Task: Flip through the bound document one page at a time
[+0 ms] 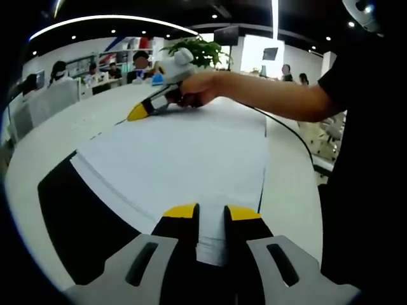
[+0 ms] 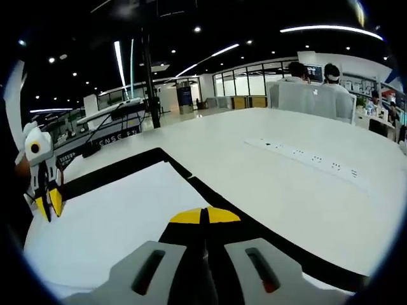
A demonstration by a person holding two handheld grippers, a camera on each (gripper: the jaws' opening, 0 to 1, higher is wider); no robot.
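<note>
A: Your left gripper (image 1: 205, 213) has its jaws nearly together with a strip of white page between them — it looks pinched, so treat it as a hold on that one page (image 1: 210, 244). The document (image 1: 184, 159) lies flat on the white table (image 1: 38, 152), open to white sheets, its black cover (image 1: 82, 222) showing beneath along the near side.

B: And the right one?

A: Your right gripper (image 2: 204, 215) has its yellow tips pressed together with nothing between them that I can see. It sits low over the page, near the black edge (image 2: 210, 194) where paper meets cover. In the left gripper view it lies at the far side of the sheet (image 1: 141, 112).

B: How should I turn the page cleanly?

A: I'd lift the pinched edge only a little first — check that a single sheet rises, not two. Then sweep it over in an arc towards the binding, keeping the grip light so the paper doesn't crease. Use the right tips as a weight on the pages beneath, well away from the moving sheet.

B: Anything about the paper?

A: Thin, matte, smooth and limp, by the look of it; it should bend readily and tear if yanked. The cover seems stiffer and duller. The tabletop is glossy and hard, so the whole document could slide if you pull sideways.
</note>
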